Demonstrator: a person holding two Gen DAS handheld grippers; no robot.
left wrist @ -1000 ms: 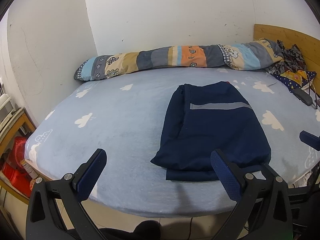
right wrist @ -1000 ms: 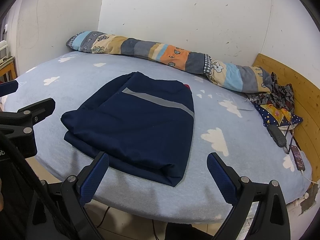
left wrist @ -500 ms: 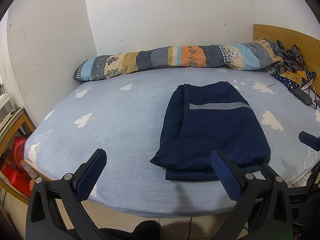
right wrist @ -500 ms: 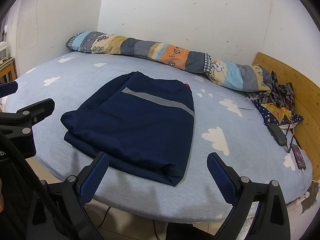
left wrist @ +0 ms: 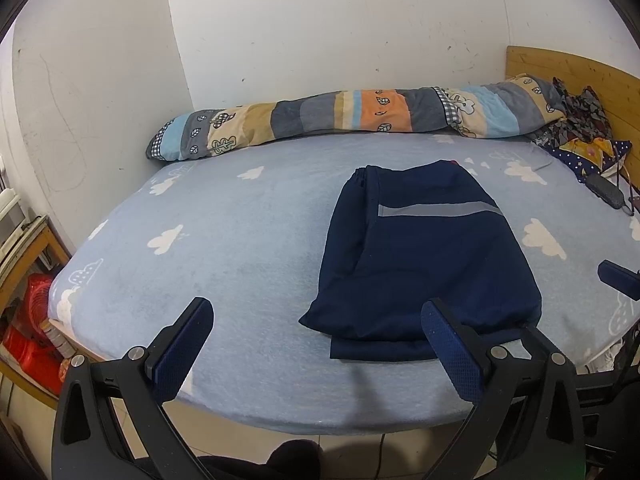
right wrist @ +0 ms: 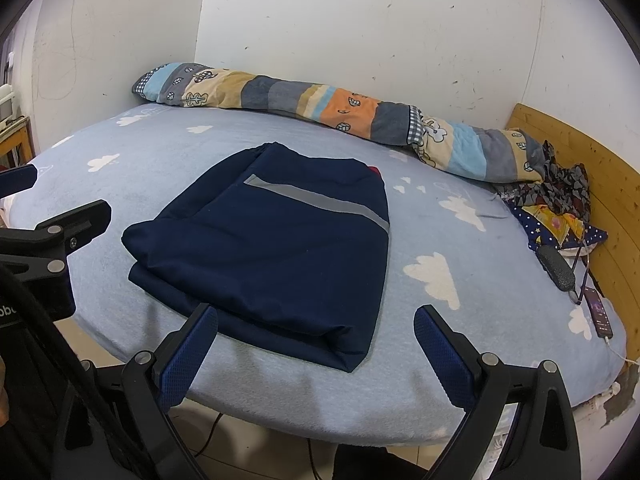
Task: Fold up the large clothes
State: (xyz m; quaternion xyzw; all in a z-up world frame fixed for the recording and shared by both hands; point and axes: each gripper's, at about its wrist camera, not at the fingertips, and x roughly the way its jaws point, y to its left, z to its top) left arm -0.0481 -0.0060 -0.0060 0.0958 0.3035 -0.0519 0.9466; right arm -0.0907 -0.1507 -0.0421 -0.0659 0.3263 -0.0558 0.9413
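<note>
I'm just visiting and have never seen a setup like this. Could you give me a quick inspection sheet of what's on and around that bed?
Surface: bed, pale blue sheet with white clouds.
Job's things: navy garment, grey stripe, folded, lying flat near the front edge.
Clutter: patchwork bolster along the wall; patterned cloths, dark case, phone by the headboard.
Grippers: left gripper and right gripper both open, empty, off the garment.
Cables: white lead at the phone.
Surroundings: white walls, wooden headboard, red basket.

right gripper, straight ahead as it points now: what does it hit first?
Likely the folded navy garment: the open right gripper points at its near corner by the bed edge. Depth is unclear, so it might meet the mattress edge first.
</note>
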